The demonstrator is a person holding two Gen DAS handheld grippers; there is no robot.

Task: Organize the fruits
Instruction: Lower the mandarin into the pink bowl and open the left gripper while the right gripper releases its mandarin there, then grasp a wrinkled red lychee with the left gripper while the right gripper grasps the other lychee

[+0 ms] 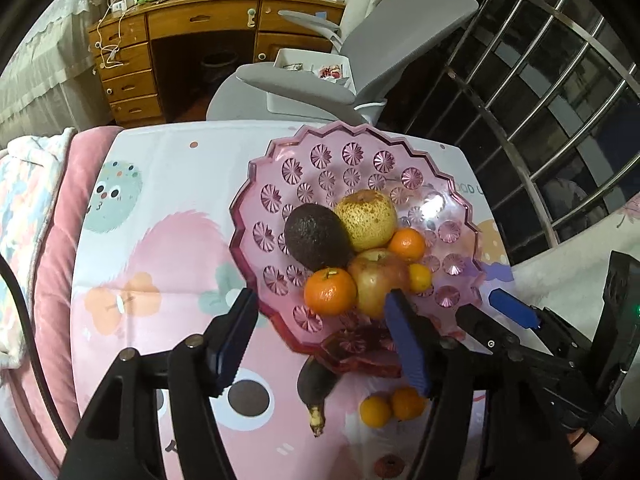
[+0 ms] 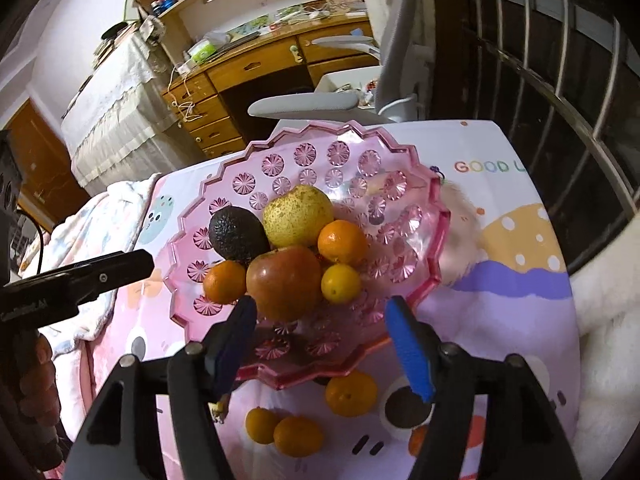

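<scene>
A pink cut-glass fruit dish (image 2: 404, 264) is seen standing on a table covered with a cartoon-printed cloth (image 2: 500, 320), toward the table's far edge. 6 fruits are heaped in its middle: a dark avocado (image 2: 237, 233), a yellow pear (image 2: 298, 216), a red apple (image 2: 285, 282), 2 oranges (image 2: 342, 241) and a small yellow citrus (image 2: 341, 283).

The left gripper (image 1: 324, 312) is held over the near rim of the dish with its blue pads spread; nothing is pinched between them. Through the gap, an orange (image 1: 330, 291) and the apple are framed, untouched by either pad.

The right gripper (image 2: 320, 316) is likewise spread and empty, poised above the near rim, with the apple just beyond its fingertips.

On the cloth near the table's near edge, in front of the dish, loose fruit is left lying: a blackened banana (image 1: 316, 388), partly tucked under the dish rim, and 3 small oranges (image 2: 298, 436), 2 of them touching.

A wooden desk (image 1: 192, 28) and a grey chair (image 1: 380, 40) are visible beyond the table.
</scene>
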